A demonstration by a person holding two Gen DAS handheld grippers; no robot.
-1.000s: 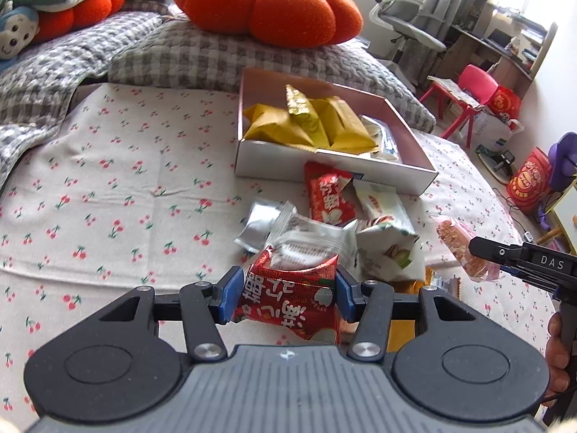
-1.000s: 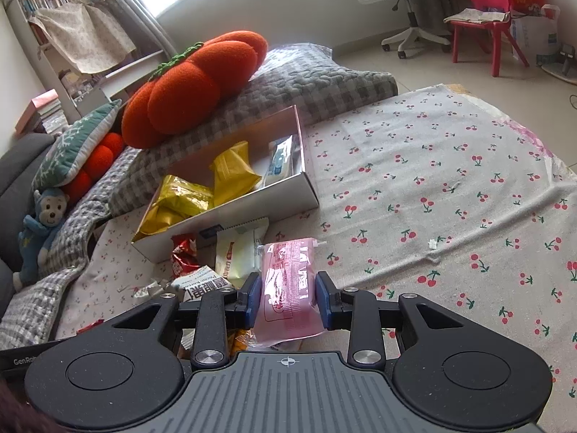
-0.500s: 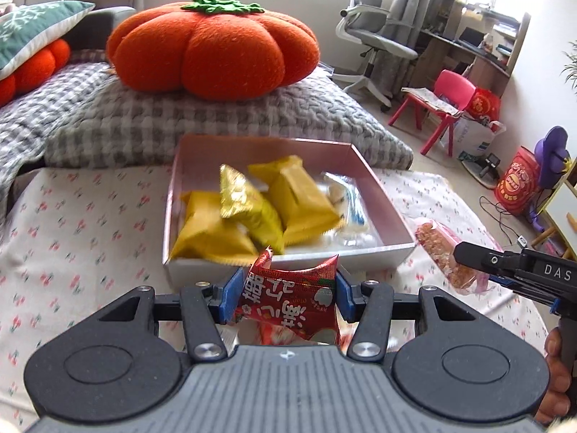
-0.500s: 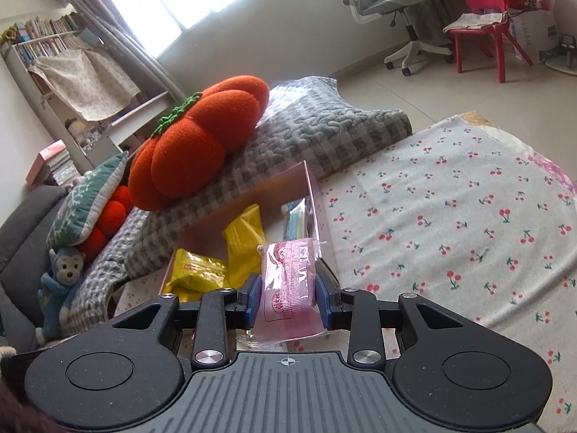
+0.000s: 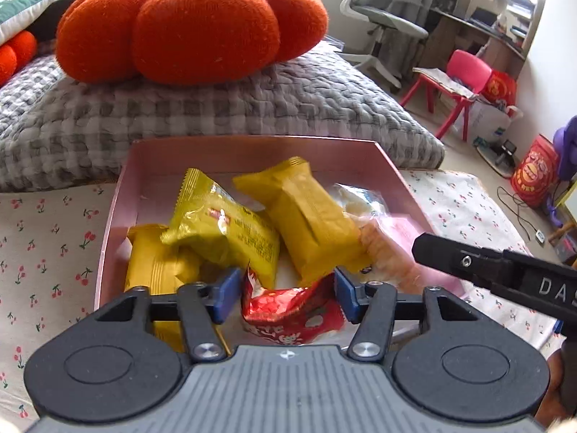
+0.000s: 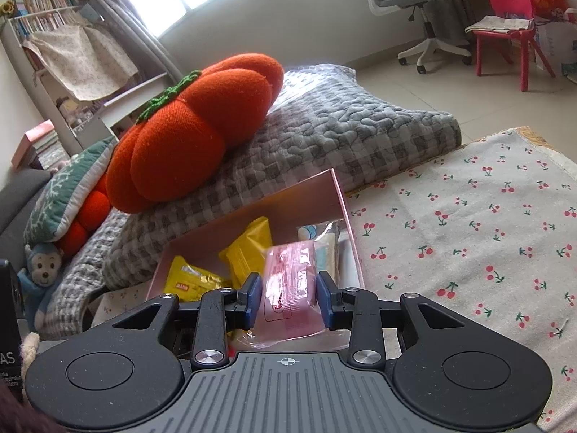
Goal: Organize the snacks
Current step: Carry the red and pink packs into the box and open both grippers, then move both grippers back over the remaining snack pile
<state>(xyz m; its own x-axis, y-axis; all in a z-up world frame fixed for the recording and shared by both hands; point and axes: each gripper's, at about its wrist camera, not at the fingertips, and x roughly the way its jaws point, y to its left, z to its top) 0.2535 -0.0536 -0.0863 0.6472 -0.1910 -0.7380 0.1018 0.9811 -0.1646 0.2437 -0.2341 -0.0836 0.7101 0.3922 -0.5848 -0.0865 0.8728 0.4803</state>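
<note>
My left gripper [image 5: 286, 294] hangs over the near side of the pink box [image 5: 252, 151]. Its jaws are opening, and the red snack packet [image 5: 292, 312] lies loose between them with a gap at the left pad. Three yellow packets [image 5: 223, 227] and a clear blue-white packet [image 5: 360, 195] lie in the box. My right gripper [image 6: 288, 299] is over the box's [image 6: 306, 198] right end. Its jaws are starting to open, with the pads still against the pink packet [image 6: 290, 281]. A finger of the right gripper [image 5: 468, 263] and that pink packet [image 5: 389, 249] also show in the left wrist view.
A big orange pumpkin cushion [image 5: 191, 25] sits on a grey checked quilt [image 5: 252, 104] just behind the box. Cherry-print cloth [image 6: 468, 234] spreads to the right of the box. A monkey plush [image 6: 39, 274] and more cushions are at far left; chairs stand on the floor beyond.
Both grippers travelled from the snack pile forward over the box, carrying their packets. The left jaws have widened and the red packet has sagged down between them.
</note>
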